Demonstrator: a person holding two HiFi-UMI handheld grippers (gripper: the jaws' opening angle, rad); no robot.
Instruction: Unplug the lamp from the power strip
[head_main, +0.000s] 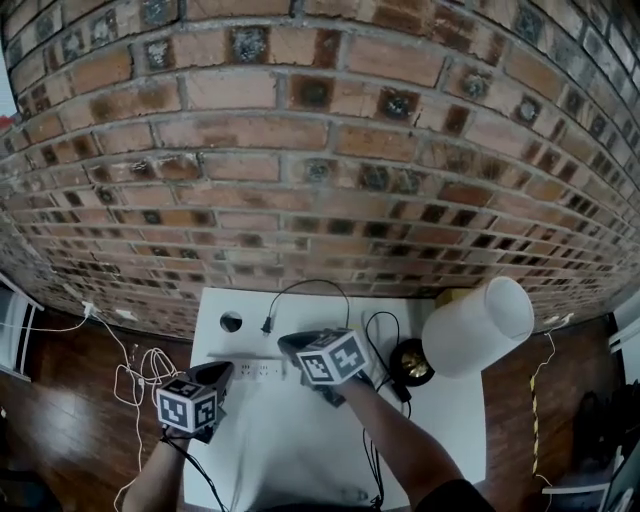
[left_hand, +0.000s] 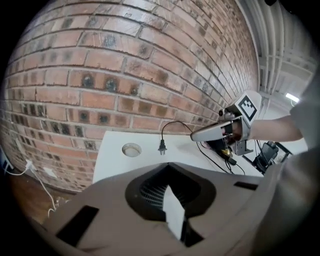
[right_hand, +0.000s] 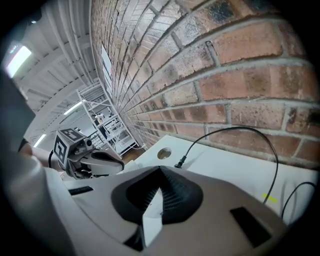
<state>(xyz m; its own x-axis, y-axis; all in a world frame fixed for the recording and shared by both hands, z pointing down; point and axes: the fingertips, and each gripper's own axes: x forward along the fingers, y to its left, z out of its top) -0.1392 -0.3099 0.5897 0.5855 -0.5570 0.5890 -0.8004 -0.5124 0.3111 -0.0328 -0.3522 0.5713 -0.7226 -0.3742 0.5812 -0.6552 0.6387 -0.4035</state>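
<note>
A: Head view, first item. Where is the plug?

B: The plug (head_main: 267, 325) lies loose on the white tabletop (head_main: 290, 440), just behind the power strip (head_main: 252, 369), on the side toward the brick wall (head_main: 300, 150). It is out of the strip. Its black cord (head_main: 320, 285) arcs up and runs off to the right of the strip.

A: Lamp?

B: The lamp (head_main: 478, 325) stands well to the right of the power strip, its white shade tilted and its dark base below the shade.

A: Right gripper?

B: The right gripper (head_main: 287, 346) is over the right end of the strip. Its jaws are together with nothing between them. In its own view the plug (right_hand: 180, 163) lies ahead on the tabletop, apart from the gripper.

A: Left gripper?

B: The left gripper (head_main: 226, 372) is at the strip's left end, jaws closed, empty. From its view the plug (left_hand: 162, 147) sits beyond it, untouched.

A: Other sockets on the strip?

B: The view is poor there. Both grippers cover much of the strip, so I cannot tell what else is plugged in.
</note>
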